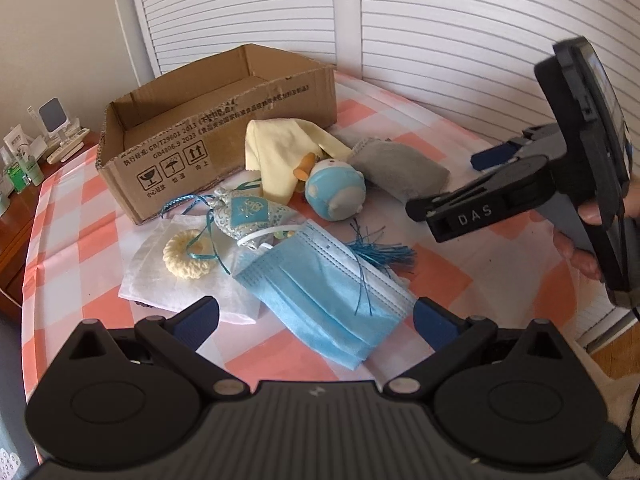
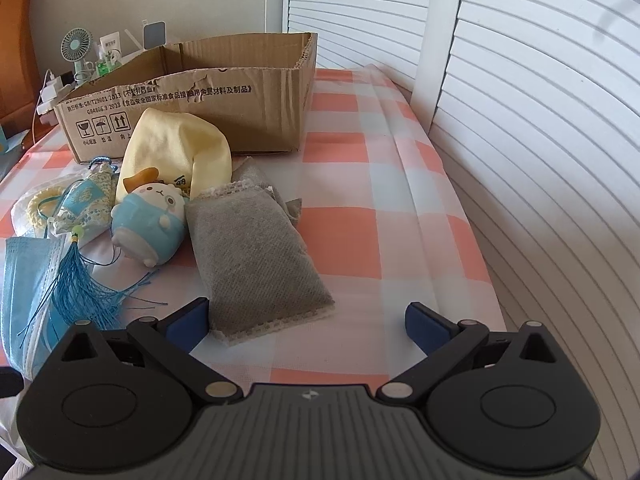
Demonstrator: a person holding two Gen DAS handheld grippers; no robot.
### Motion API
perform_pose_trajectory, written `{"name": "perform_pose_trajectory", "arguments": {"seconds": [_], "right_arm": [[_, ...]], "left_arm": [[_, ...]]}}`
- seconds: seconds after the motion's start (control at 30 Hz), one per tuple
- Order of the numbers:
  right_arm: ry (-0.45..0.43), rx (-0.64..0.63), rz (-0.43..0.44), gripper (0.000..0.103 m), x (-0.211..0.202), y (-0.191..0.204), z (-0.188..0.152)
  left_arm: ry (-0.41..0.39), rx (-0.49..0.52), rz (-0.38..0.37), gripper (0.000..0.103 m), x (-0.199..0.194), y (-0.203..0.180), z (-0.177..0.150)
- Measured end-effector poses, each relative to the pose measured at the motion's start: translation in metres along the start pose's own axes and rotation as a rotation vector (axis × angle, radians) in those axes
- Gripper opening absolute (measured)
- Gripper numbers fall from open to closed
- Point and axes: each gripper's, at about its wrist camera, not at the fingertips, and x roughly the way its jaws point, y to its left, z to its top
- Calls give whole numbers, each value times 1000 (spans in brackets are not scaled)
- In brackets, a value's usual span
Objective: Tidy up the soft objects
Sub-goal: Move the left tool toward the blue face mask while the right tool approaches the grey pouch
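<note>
Soft items lie in front of an open cardboard box (image 1: pixel 208 128) (image 2: pixel 200 92). A blue face mask (image 1: pixel 320 292) (image 2: pixel 24 280) sits just ahead of my left gripper (image 1: pixel 316 320), which is open and empty. Beyond it are a patterned sachet with a blue tassel (image 1: pixel 252 216) (image 2: pixel 84 208), a cream crochet ring (image 1: pixel 186 254) on white cloth (image 1: pixel 148 280), a blue plush toy (image 1: pixel 336 192) (image 2: pixel 150 226) and a yellow cloth (image 1: pixel 280 152) (image 2: pixel 172 152). A grey pouch (image 2: pixel 252 260) (image 1: pixel 400 168) lies between the open fingers of my right gripper (image 2: pixel 308 324), beside its left finger.
A pink-and-white checked sheet (image 2: pixel 380 220) covers the surface. White louvred doors (image 2: pixel 540 140) run close along the right. A wooden side table (image 1: pixel 16 200) with bottles and a small fan (image 2: pixel 76 48) stands at the left. A hand holds the right gripper's handle (image 1: pixel 580 184).
</note>
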Motion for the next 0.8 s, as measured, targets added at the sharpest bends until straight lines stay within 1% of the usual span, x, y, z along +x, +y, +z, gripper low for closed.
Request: {"name": "perform_pose_trajectory", "arguments": {"seconds": [0.07,0.23,0.3,0.37,0.4,0.5,0.6,0.7,0.73,0.8], "right_arm": [[-3,1,-1,103,0,1,0],[-8,2,0,103,0,1,-1],[-10,2,1,103,0,1,-2],[-12,3,1,103,0,1,-2],[-12,3,2,103,0,1,-2],[-13,4,1,103,0,1,-2],[-18,5,1,103,0,1,-3],[-33,2,-1,103,-1,1,-5],[-38,1,0,103,-2,1,-6],[-40,2,0,103,-2,1,-6]], "left_arm": [[16,23,-11,103,3,-2,-3],[78,38,-29,103,22,-6,-13],[59,-1,-58,103,26,-2,-16],[70,-55,-96,103,30,6,-17],[60,-64,-98,103,30,9,-18],[56,-54,-94,103,29,10,-20],[15,-51,-92,103,26,10,-28],[14,-57,-69,103,23,9,-28],[9,-42,-42,102,20,8,-27],[-26,26,39,102,15,2,-26]]}}
